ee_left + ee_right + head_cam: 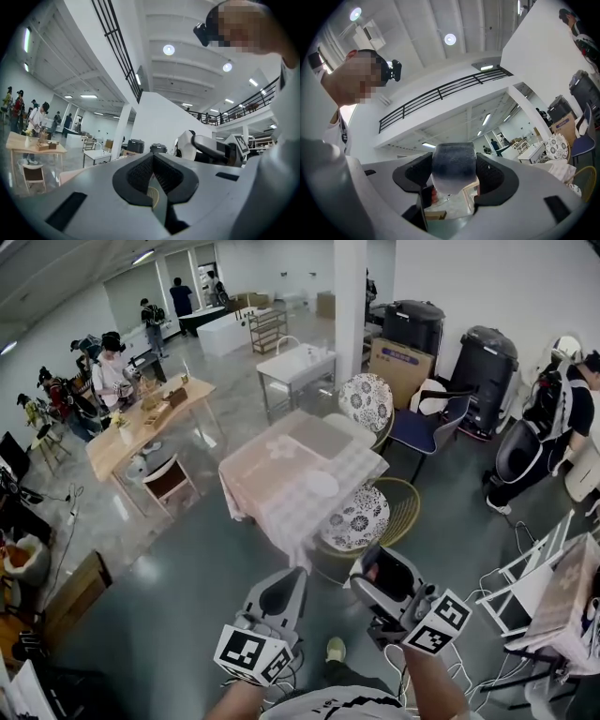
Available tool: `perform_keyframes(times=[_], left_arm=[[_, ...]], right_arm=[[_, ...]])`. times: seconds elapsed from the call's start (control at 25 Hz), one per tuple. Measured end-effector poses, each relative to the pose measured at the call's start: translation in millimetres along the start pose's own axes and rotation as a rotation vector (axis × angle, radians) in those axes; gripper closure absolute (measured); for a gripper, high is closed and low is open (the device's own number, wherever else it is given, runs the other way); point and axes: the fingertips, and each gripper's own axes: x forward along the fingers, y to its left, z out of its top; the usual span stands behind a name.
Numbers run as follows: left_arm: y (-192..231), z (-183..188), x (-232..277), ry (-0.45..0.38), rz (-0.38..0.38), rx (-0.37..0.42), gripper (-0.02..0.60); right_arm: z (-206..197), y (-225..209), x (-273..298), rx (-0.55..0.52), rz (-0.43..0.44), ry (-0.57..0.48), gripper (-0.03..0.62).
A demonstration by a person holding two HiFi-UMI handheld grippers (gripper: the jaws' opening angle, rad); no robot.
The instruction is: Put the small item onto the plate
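wooden tabletop (141, 423): far to the left of the checked tabletop (267, 486). It carries small boxes and clutter too small to make out, and people stand round its far end.
left claw (281, 596) (153, 174): low in the head view, on the person's side of the checked tabletop and clear of it. Its jaws are pressed together with nothing between them.
checked tabletop: in the middle of the room, draped in a pale pink checked cloth that hangs over its edges.
plate (319, 484): white, lying flat on the checked tabletop toward its near right edge. Its face shows plain white from the head view.
patterned chairs (356, 519): two round-backed seats with dark-on-white print cushions. One is tucked against the near right corner of the checked tabletop, the other against its far right corner.
right claw (389, 576) (453, 174): low in the head view, nearer the person than the checked tabletop. Its jaws are clamped on the small item.
small item (452, 161): dark blue-grey and rounded, paler at its lower edge. It is pinched between the right claw's pads, held in the air short of the checked tabletop and well apart from the plate.
bins (412, 324): two dark ones with their lids down, beyond the checked tabletop to the right, by the wall.
cardboard box (401, 367): on the floor between the bins, its top closed.
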Motion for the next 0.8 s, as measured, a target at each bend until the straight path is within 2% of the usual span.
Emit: perform_keyframes(times=[0.2,0.44,0.8], left_arm=[[8.4,12.2,54.3,-0.002,0.015,0.026,0.577],[14.5,19.8,92.0,0.01,0.015,0.046,0.577],[54.0,6.1,138.7,0.015,0.009,0.015,0.577]], right_arm=[[23.4,-51.5,18.5,0.004,0.025,-0.009,0.309],[39.7,-79.6,28.3,0.014,0.037,-0.036,0.309],[27.5,-125.4,64.9,0.023,0.02,-0.003,0.309]])
